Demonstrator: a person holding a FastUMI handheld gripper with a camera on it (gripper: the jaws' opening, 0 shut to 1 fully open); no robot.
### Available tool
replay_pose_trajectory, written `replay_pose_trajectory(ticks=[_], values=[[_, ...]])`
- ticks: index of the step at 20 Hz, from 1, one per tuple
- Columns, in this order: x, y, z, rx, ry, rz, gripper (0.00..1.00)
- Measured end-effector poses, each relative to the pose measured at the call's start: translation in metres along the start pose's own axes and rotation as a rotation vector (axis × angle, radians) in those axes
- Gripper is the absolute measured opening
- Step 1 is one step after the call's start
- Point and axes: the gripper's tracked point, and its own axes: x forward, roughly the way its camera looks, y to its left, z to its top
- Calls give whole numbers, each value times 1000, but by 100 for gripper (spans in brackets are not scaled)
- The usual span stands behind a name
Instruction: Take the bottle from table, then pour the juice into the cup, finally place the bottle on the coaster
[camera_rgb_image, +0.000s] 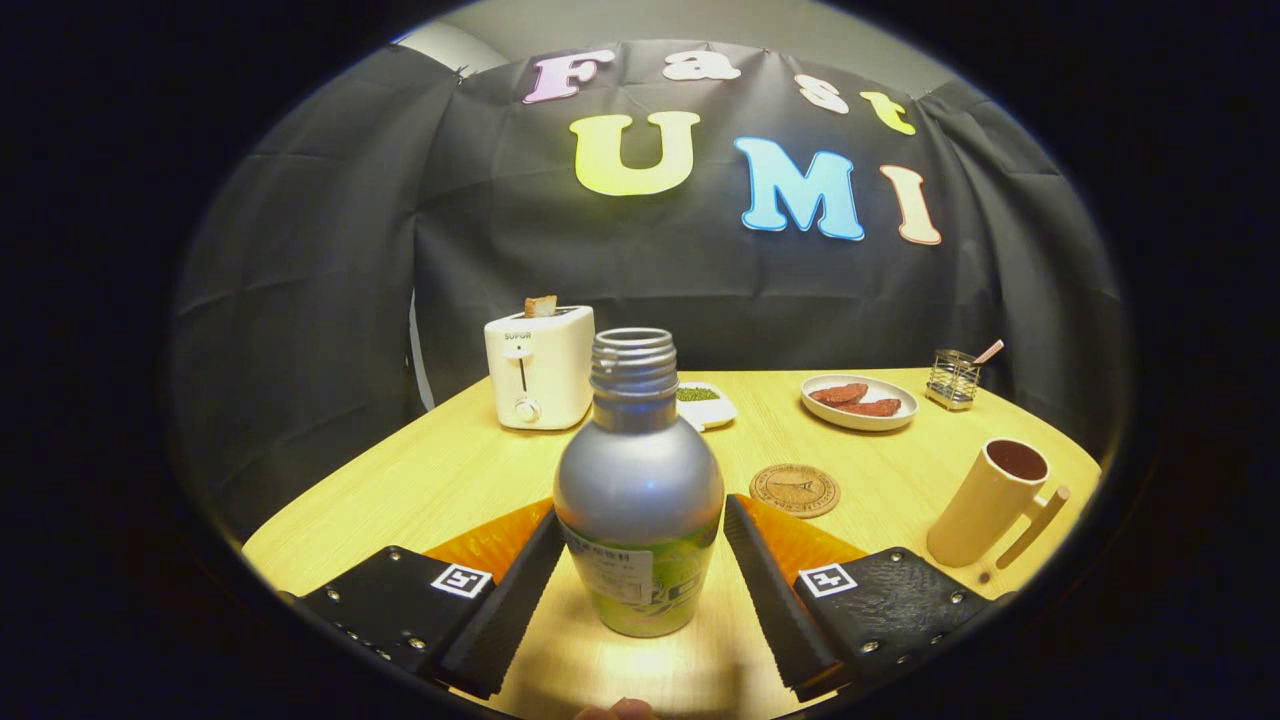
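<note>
Gripper view showed us first the jaws, which stood apart, with the gripper (640, 570) low over the wooden counter (470, 470). Between the two fingers (505, 590) stood the bottle (638, 500), upright on the counter. It had a grey upper body, a green label on the lower part, and an open threaded neck without a cap. We saw narrow gaps on both sides of the bottle, so the fingers were close to it but, as far as we could tell, they did not press on it.

Just beyond the fingers, a little to the right of the bottle, lay the round coaster (794, 490), flat on the counter and with nothing on it. Further right stood the cup (995, 500), a cream one with a handle; it leaned in the picture, and its inside looked dark. We could not tell if there was liquid in it.

Further away, behind the bottle to the left, we saw a white toaster (540, 368) with a piece of bread (541, 305) standing out of its slot. A small white dish (706, 404) with something green was just behind the bottle, partly hidden by it. To the right of it was a white plate (858, 403) with reddish-brown pieces of food. Near the far right corner of the counter stood a small wire holder (953, 379) with a stick in it.
</note>
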Motion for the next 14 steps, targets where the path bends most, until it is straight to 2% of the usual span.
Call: replay_pose_trajectory(ticks=[7, 14], values=[[-2, 6, -23, 8, 80, 18, 96], [-4, 7, -31, -7, 101, 7, 96]])
